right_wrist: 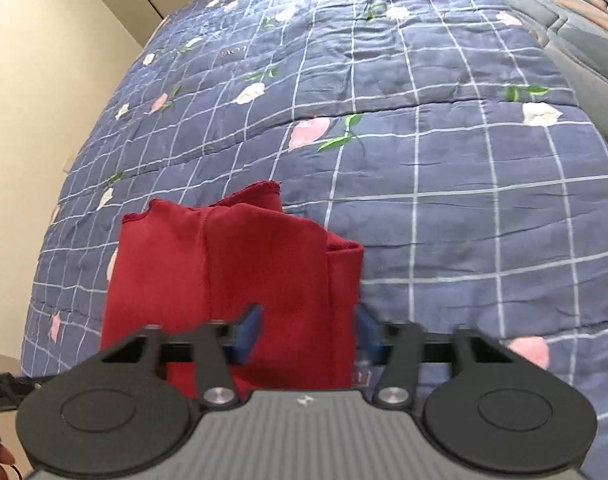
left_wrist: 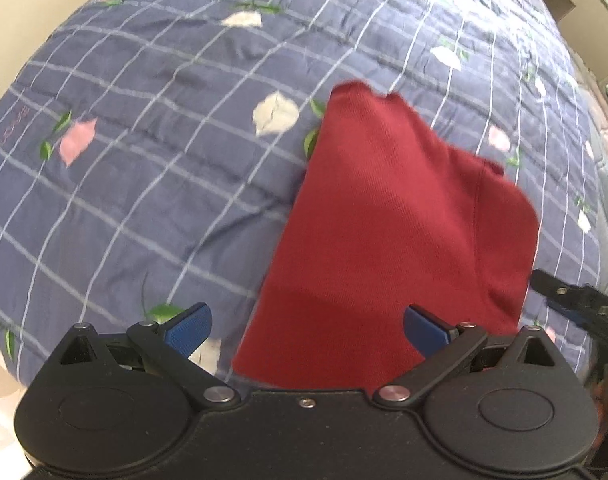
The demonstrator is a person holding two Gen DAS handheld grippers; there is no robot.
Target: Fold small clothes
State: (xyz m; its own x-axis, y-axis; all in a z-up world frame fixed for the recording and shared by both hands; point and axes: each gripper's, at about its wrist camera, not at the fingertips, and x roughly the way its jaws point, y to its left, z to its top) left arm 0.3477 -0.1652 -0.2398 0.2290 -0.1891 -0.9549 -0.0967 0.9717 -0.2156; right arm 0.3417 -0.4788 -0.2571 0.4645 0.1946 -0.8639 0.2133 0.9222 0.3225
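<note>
Bed point(left_wrist: 143, 160) with blue checked floral quilt. Red garment point(left_wrist: 384, 220), partly folded, lies mid-quilt. Left tongs point(left_wrist: 308, 326) spread above garment's near edge. Right tongs point(right_wrist: 308, 332) part-open, straddling fold, not pinching. Soft, light, limp cloth; best gripped at hem corners.

A plain dark red knit garment point(left_wrist: 388, 216) lies on a slate-blue quilted bedspread point(left_wrist: 151, 80) patterned with a pale grid, pink and white flowers and green leaves. Cream wall point(right_wrist: 43, 80) fills the upper left.
</note>
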